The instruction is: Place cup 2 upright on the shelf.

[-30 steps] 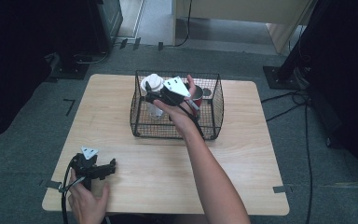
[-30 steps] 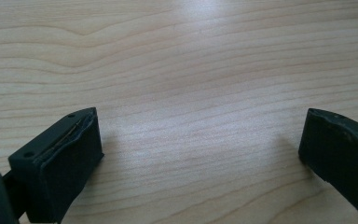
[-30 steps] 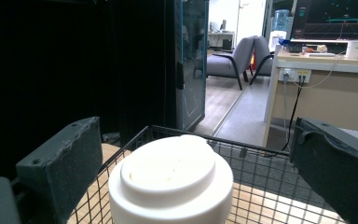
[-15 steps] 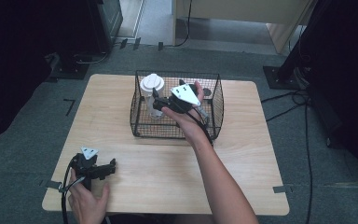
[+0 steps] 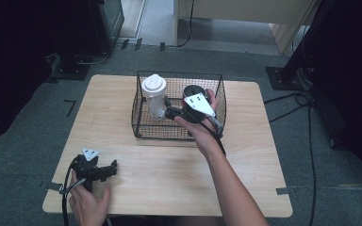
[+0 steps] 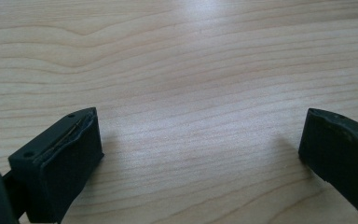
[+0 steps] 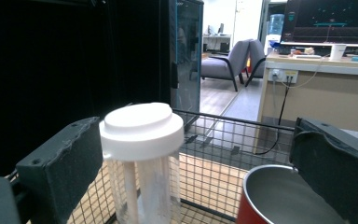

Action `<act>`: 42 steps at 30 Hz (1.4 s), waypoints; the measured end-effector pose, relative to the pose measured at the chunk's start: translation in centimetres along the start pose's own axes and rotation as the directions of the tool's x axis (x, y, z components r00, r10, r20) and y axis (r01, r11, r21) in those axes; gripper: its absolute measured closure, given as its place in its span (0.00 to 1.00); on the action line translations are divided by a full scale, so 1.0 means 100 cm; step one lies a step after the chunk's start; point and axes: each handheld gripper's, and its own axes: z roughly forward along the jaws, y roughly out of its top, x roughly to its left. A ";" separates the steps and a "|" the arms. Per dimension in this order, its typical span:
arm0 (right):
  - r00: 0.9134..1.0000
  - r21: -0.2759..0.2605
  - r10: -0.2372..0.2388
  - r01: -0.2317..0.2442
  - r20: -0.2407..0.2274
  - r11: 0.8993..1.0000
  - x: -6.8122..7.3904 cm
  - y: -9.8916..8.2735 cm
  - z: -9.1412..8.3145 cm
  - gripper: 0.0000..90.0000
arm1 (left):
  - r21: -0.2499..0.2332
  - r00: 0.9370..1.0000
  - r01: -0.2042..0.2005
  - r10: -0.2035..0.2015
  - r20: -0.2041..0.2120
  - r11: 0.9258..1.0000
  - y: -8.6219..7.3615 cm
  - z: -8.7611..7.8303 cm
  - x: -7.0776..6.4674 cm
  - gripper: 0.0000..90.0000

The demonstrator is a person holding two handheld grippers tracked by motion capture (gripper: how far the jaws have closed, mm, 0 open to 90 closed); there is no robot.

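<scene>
1. high view: the right gripper (image 5: 169, 112) hangs inside the wire basket (image 5: 141, 128), jaws apart and pointed left at the clear bottle (image 5: 154, 98) with its white screw cap. the bottle stands upright in the basket's far left part. a round dark-topped cup (image 5: 191, 90) sits just right of it, partly behind the hand. as i judge it, the reach is made but no grasp is done; closing on the bottle and lifting it out are left. the left gripper (image 5: 112, 167) rests on the pale wooden table (image 5: 169, 165) at the near left corner, well apart from the basket.

2. left gripper view: its two black, matte, blocky jaws stand wide with nothing between them, above smooth, lightly grained wood (image 6: 191, 70).

3. right gripper view: the jaws stand wide and hold nothing. the bottle (image 7: 142, 140) is near the left jaw; whether it touches the pad i cannot tell. it is see-through ribbed plastic, cylindrical, with a stepped glossy cap. at the near right is the cup (image 7: 279, 196): red outside, brushed metal inside. the basket (image 7: 214, 135) is a thin black wire grid.
</scene>
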 end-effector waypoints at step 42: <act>0.998 0.024 0.017 -0.018 0.055 1.000 -0.039 -0.047 -0.080 0.03 | 0.000 1.000 0.000 0.000 0.000 1.000 0.000 0.000 0.000 0.00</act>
